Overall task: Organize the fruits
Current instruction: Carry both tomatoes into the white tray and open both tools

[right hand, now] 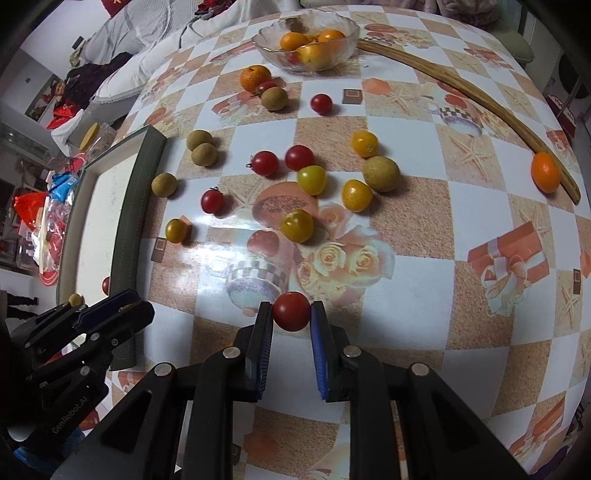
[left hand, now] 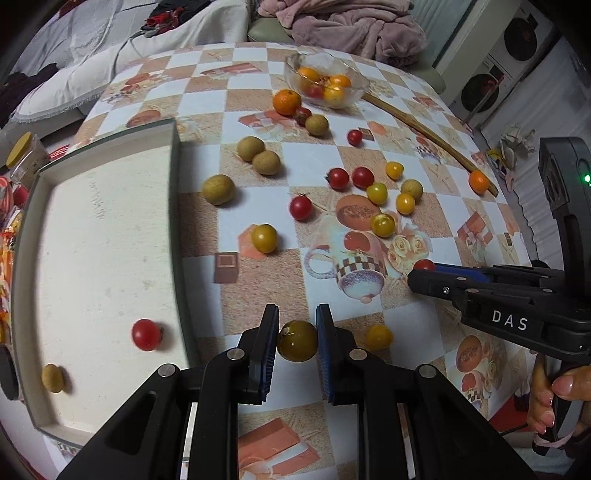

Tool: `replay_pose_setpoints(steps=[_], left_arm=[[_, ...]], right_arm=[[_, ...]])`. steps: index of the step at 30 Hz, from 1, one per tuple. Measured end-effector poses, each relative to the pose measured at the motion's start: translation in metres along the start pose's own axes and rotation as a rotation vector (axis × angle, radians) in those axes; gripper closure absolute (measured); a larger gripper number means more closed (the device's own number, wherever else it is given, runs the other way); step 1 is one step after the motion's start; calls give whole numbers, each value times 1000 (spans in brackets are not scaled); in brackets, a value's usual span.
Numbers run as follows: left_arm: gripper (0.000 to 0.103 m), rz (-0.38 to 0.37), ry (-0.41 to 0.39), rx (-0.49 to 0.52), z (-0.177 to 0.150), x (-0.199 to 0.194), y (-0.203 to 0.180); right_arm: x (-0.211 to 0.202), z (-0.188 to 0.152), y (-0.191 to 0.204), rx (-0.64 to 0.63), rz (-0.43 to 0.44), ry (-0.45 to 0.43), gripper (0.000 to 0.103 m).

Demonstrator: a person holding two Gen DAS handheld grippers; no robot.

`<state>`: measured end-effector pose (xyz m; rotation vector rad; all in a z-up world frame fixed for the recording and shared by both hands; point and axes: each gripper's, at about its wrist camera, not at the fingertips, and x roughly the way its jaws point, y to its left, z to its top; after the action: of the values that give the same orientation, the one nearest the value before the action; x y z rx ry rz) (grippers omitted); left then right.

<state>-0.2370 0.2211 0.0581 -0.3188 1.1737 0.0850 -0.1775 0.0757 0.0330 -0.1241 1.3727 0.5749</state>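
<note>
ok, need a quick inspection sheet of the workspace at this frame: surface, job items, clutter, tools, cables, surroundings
surface: round table under a checked printed cloth.
job's things: white tray holds one red tomato and one longan; glass bowl holds oranges; tomatoes, longans and small oranges lie loose on the cloth.
clutter: wooden stick along the far edge.
grippers: left tool shut on a yellow-green tomato; right tool shut on a red tomato.
cables: nothing seen.
surroundings: pink blanket and white bedding beyond the table; bags and jars beside the tray.
</note>
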Motion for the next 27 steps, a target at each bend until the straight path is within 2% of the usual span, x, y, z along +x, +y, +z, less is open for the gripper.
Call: replay_pose_setpoints(steps=[7,16,27], left_arm=[[81,35,-36,-64,-7,-19,28],[81,113,-58,-164,-31,-39,75],[81,209,-33,-278,-58,-32,135]], right_arm=[[0,5,29,-64,19,1,81],[3,15,82,-161,69,4,81],[21,24,162,-318,154,35,81]])
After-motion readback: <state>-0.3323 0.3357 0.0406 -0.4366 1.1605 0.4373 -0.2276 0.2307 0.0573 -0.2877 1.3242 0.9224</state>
